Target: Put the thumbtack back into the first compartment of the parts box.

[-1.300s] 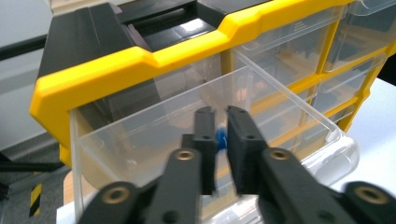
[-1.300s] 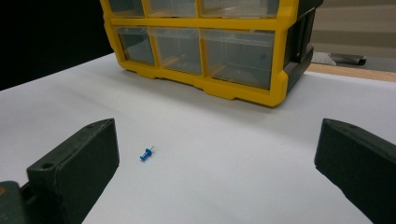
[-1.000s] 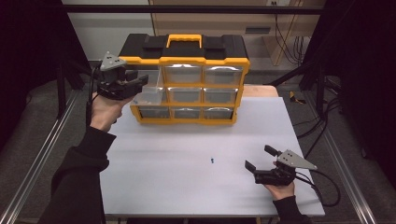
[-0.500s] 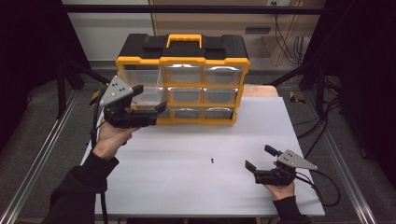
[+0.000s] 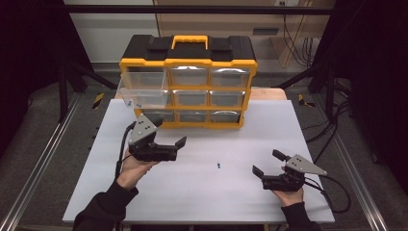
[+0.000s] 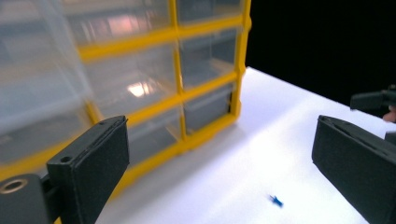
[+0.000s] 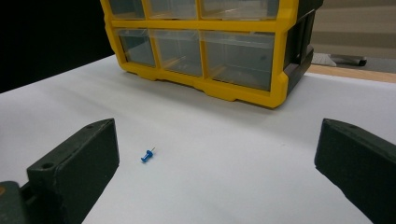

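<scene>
A yellow and black drawer organizer [image 5: 192, 72] stands at the table's far side. Its top-left clear drawer [image 5: 144, 91] is pulled out, with small blue bits in it. A blue pushpin [image 5: 219, 166] lies on the white table, also visible in the left gripper view [image 6: 275, 200] and the right gripper view [image 7: 147, 156]. My left gripper [image 5: 169, 132] hovers in front of the organizer's lower left corner; its jaws have just been opening and hold nothing [image 6: 219, 121]. My right gripper [image 5: 267, 162] rests open at the near right, pointing at the pin [image 7: 215, 126].
The white table top [image 5: 202, 202] spreads between both hands. Black frame posts and cables [image 5: 337, 192] flank the table at the right. The organizer's other drawers [image 7: 238, 58] are pushed in.
The left gripper came down and nearer from the organizer's upper left drawer to just above the table, and its jaws opened wide. The right gripper stayed put.
</scene>
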### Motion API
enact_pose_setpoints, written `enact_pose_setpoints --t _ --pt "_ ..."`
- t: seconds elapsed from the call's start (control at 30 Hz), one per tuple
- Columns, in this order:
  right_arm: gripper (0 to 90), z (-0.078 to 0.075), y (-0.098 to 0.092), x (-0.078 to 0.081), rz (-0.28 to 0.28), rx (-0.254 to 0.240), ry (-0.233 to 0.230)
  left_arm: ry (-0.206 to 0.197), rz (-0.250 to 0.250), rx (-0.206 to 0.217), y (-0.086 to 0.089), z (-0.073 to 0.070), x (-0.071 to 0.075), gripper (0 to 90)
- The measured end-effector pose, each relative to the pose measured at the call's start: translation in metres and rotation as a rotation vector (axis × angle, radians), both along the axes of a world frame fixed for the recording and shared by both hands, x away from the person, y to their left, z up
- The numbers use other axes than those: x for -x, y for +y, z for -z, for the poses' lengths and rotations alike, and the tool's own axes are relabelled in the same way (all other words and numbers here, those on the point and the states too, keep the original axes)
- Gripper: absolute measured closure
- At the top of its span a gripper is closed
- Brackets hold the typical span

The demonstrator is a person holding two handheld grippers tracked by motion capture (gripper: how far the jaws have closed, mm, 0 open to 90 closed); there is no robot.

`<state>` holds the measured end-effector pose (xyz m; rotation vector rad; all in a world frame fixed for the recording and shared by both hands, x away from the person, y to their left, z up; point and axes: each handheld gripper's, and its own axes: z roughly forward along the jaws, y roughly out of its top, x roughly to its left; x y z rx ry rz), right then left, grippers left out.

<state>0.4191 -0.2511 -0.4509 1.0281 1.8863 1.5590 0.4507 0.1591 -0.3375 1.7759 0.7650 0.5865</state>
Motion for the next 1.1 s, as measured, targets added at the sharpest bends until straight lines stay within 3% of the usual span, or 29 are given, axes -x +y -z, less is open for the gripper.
enact_pose_setpoints --t 0.33,0.47,0.67,1.1 --pt "0.7 0.0 0.0 0.0 0.001 -0.002 0.003 0.094 0.029 -0.017 -0.03 0.049 -0.009 3.8" --pt "0.7 0.0 0.0 0.0 0.001 -0.002 0.003 0.113 0.034 -0.057 -0.039 0.063 -0.013 3.7" --pt "0.7 0.0 0.0 0.0 -0.001 -0.002 0.001 0.146 0.017 -0.078 -0.059 0.086 -0.02 3.8" --pt "0.7 0.0 0.001 0.001 0.003 -0.01 0.006 0.188 0.022 -0.108 -0.089 0.112 -0.028 4.7"
